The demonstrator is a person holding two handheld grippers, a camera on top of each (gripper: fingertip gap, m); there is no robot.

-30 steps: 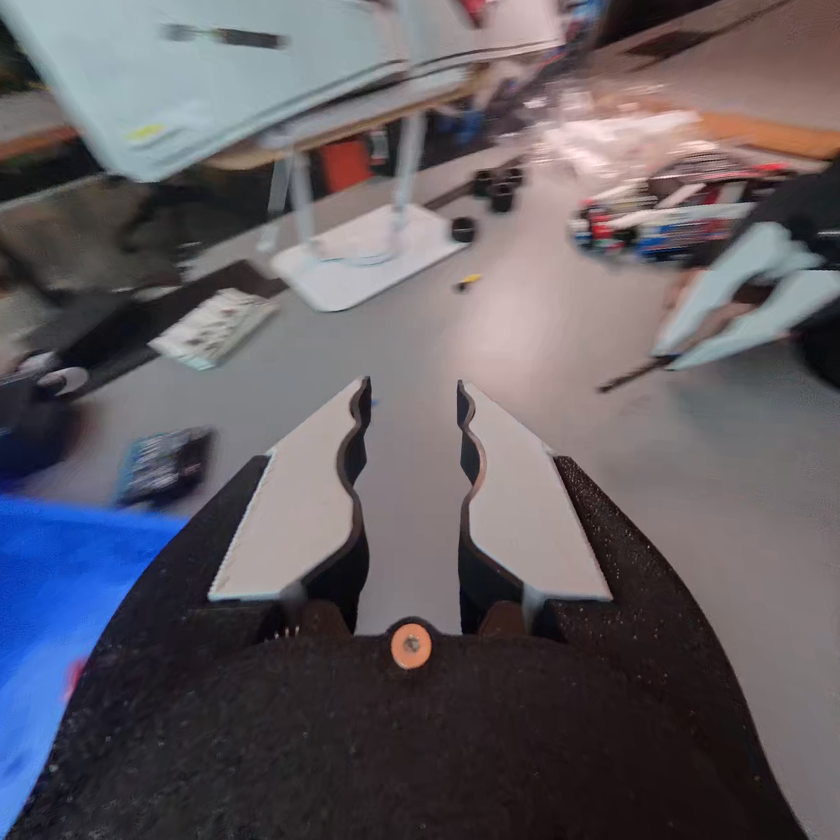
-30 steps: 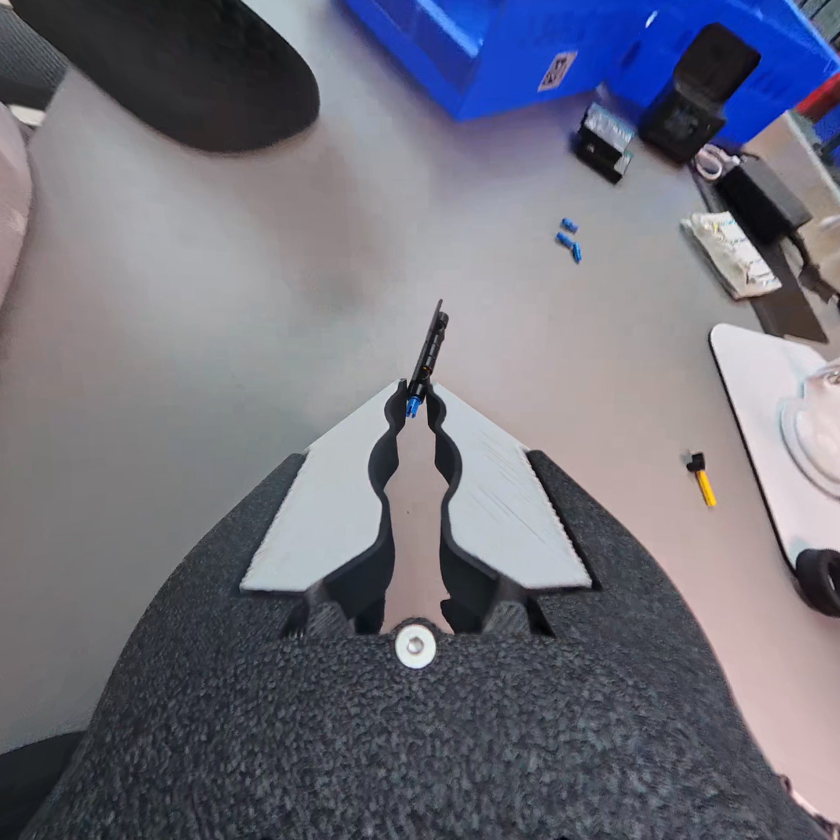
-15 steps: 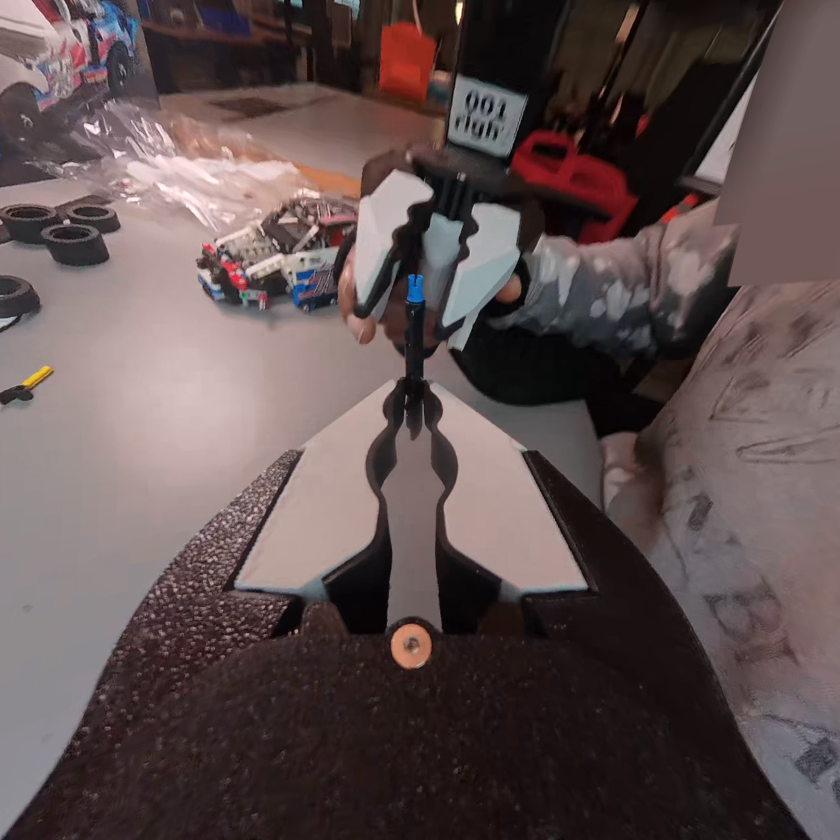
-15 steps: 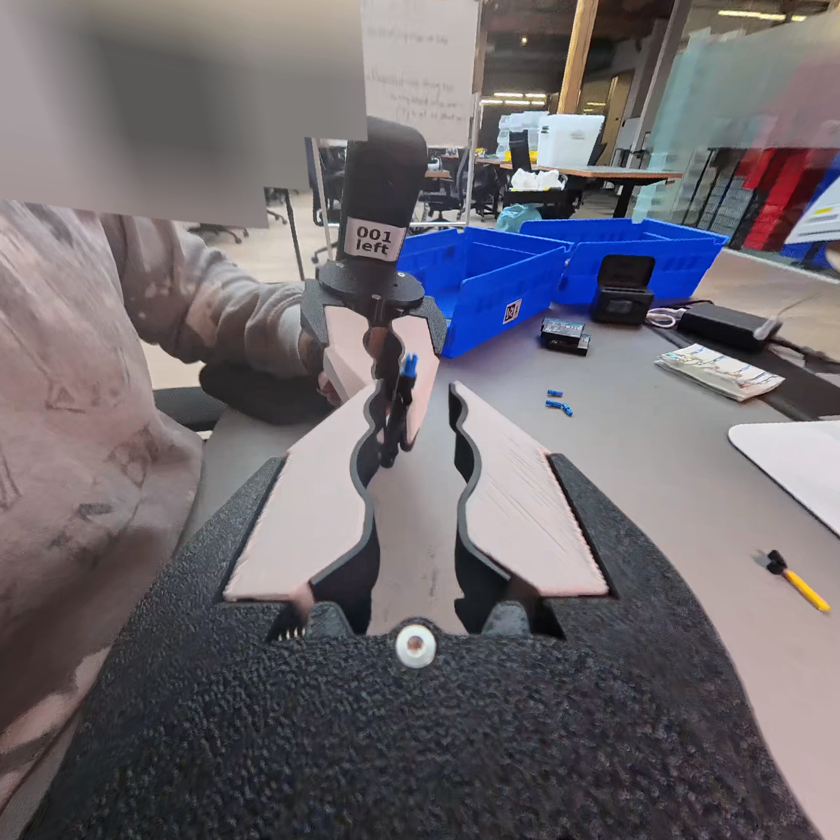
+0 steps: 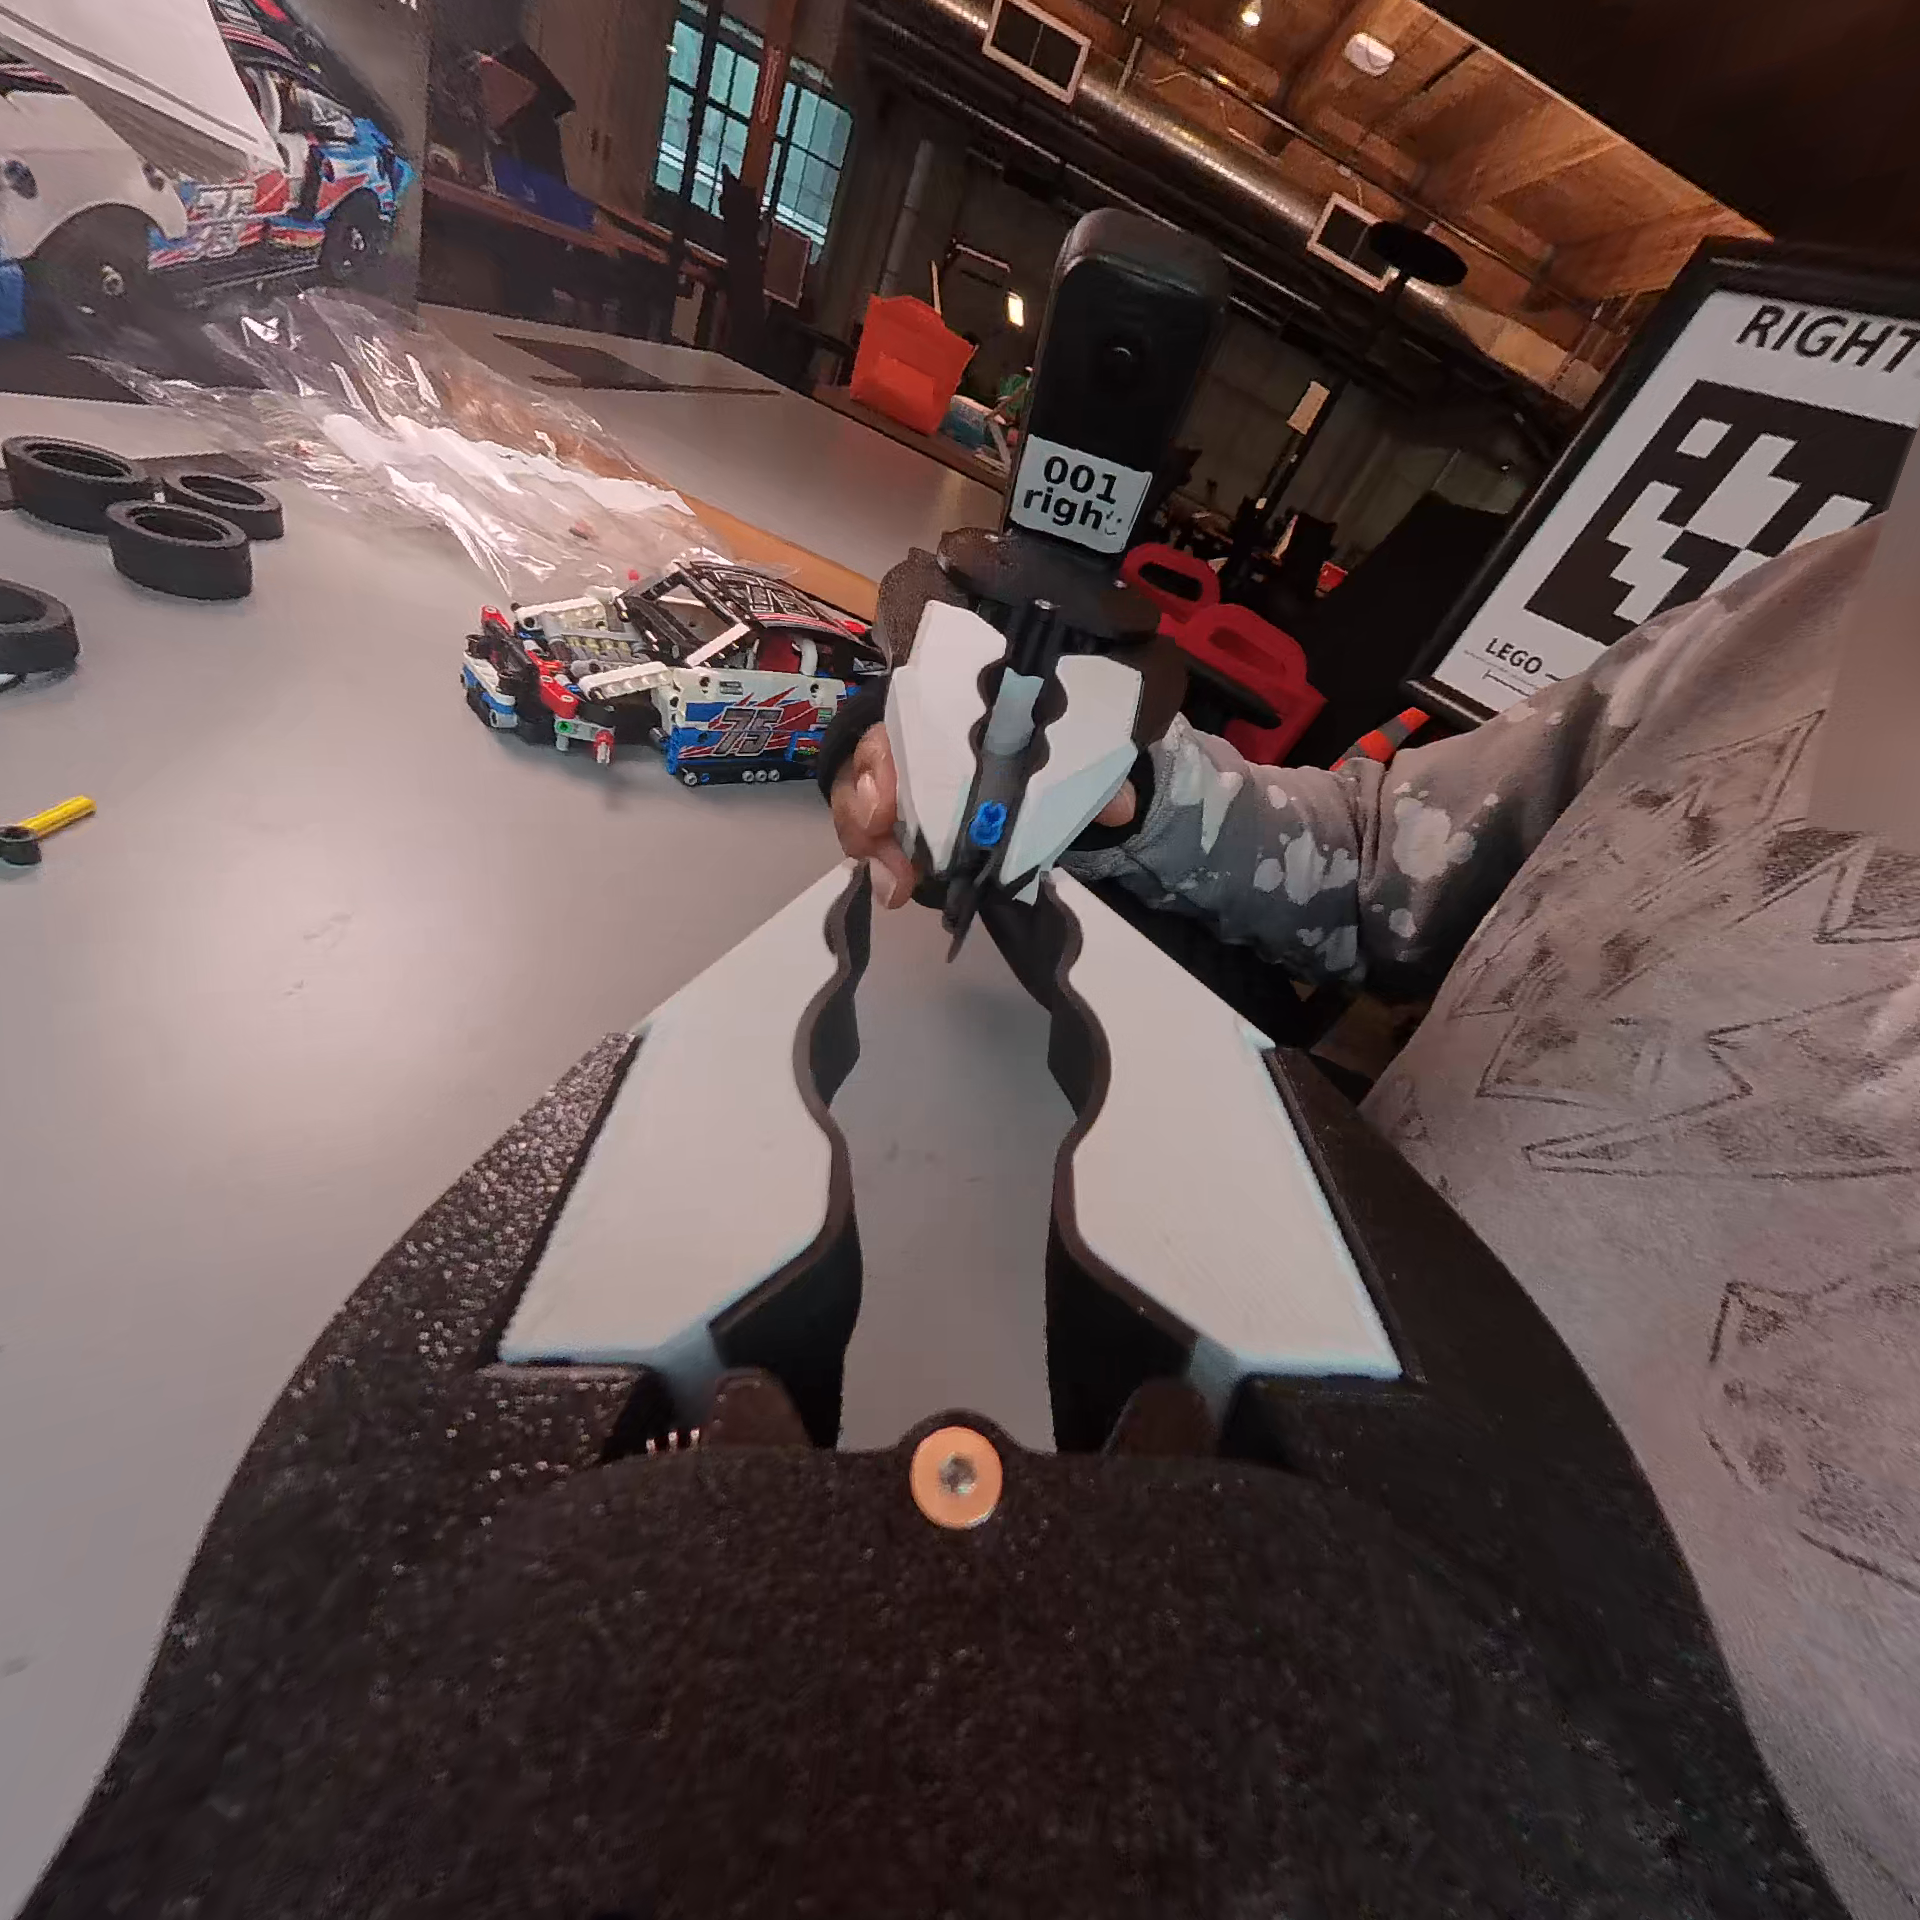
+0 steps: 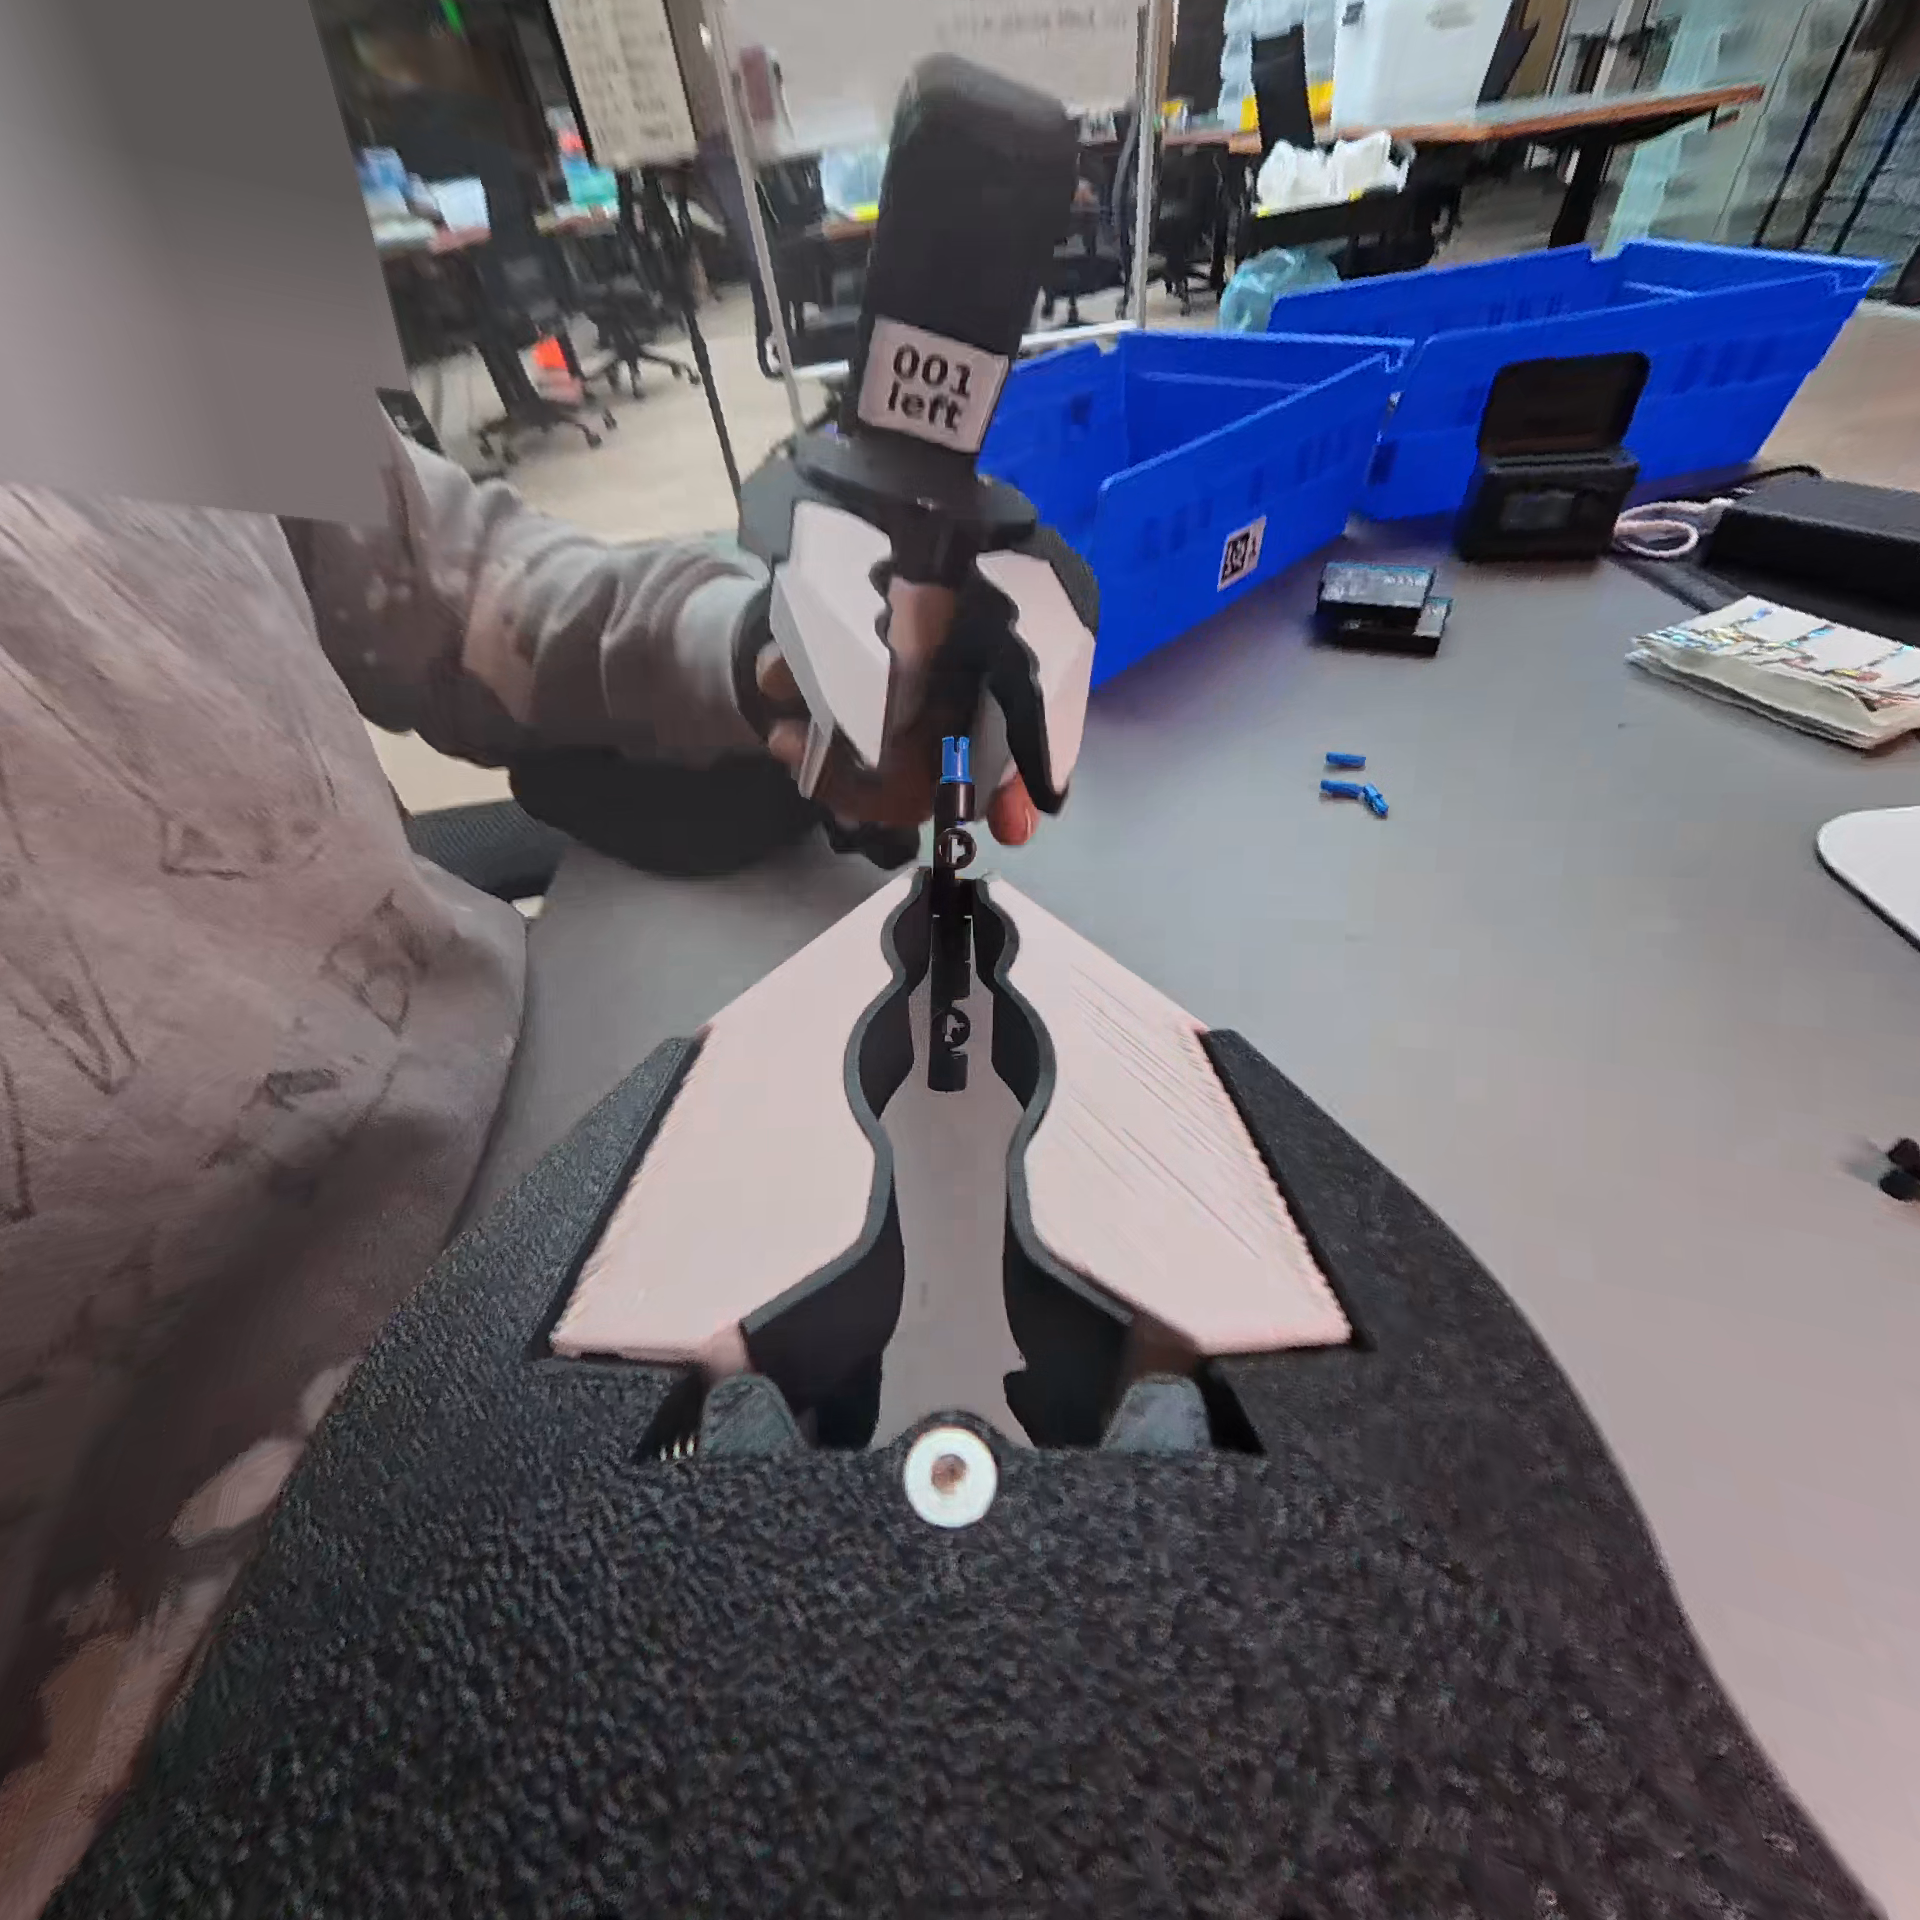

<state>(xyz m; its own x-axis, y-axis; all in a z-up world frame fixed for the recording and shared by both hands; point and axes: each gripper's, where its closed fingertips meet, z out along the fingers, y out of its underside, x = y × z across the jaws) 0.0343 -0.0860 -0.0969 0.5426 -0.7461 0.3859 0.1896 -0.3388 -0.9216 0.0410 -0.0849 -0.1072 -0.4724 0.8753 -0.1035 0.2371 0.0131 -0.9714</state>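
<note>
My right gripper [image 6: 951, 885] is shut on a thin black toy beam [image 6: 951, 977] that stands upright between its fingertips. A small blue pin [image 6: 954, 758] sticks out of the beam's far end. My left gripper [image 5: 954, 883] is open and empty, tip to tip with the right gripper [image 5: 977, 868] above the grey table [image 5: 312, 987]. In the left wrist view the beam [image 5: 1034, 644] and its blue pin [image 5: 985, 823] sit between the right gripper's fingers. The right wrist view shows the left gripper [image 6: 935, 779] open just beyond the pin.
A partly built toy race car [image 5: 675, 686], black tyres [image 5: 177, 540], clear plastic bags [image 5: 468, 457] and a yellow pin [image 5: 57, 816] lie on the table. Blue bins [image 6: 1247, 468], loose blue pins [image 6: 1351, 790], a black box [image 6: 1558, 468] and a booklet [image 6: 1787, 665] lie farther off. Less than 4 cm separates the two grippers' tips. The partly built toy race car [image 5: 675, 686] lies around 25 cm away from my right fingertips.
Half a second ago my left gripper was shut on the beam and my right was open. Now the right is shut on it and the left has opened.
</note>
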